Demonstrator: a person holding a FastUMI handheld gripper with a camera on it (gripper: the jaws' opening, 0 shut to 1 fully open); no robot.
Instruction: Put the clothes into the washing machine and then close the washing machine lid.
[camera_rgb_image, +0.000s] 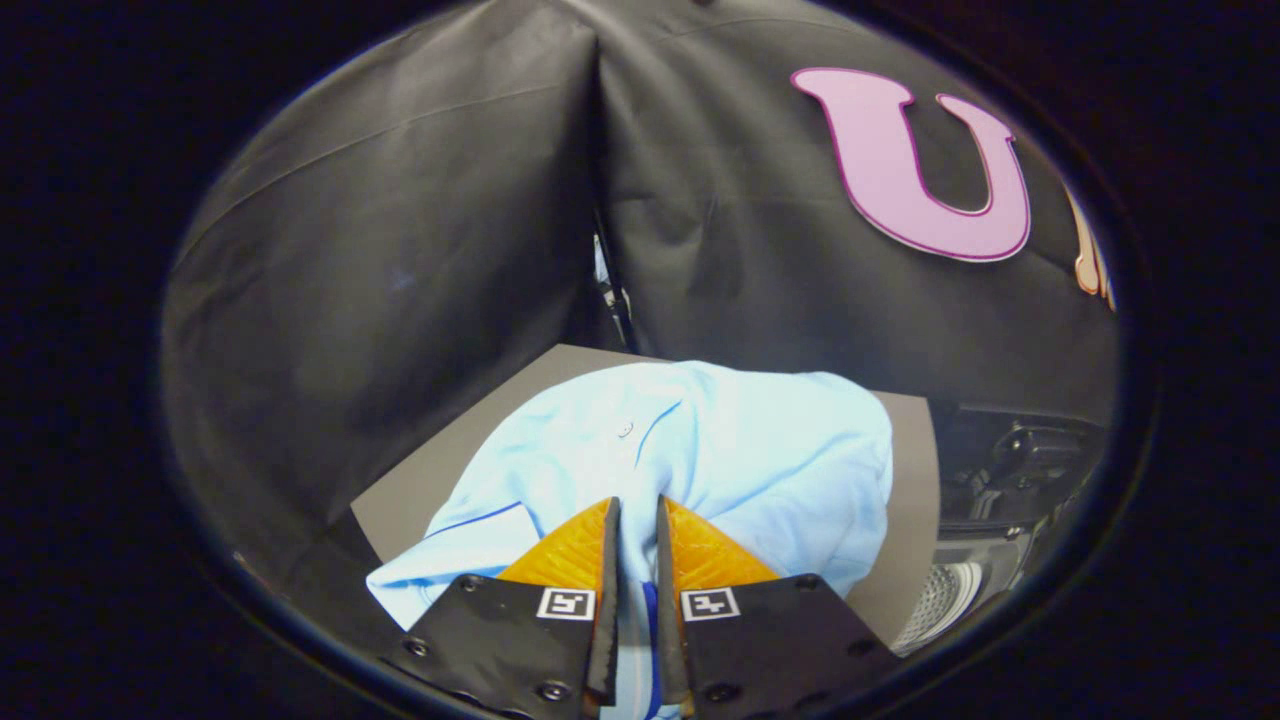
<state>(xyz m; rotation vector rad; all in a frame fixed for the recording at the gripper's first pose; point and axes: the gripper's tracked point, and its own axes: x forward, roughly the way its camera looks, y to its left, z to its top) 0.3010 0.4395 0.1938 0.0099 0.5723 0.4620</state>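
Note:
A light blue shirt (700, 440) with thin dark blue trim lies bunched on a grey table (420, 480). My gripper (637, 515) reaches into its near edge, and the two orange fingers (570, 555) stand close together with a fold of the blue cloth pinched between them. To the right of the table, lower down, stands the washing machine (1010, 470), dark on top. Part of its perforated metal drum (940, 595) shows through the open top beside the right finger.
Black cloth walls (400, 250) close in behind and to the left of the table and meet in a corner just beyond the shirt. The table's right edge runs next to the washing machine.

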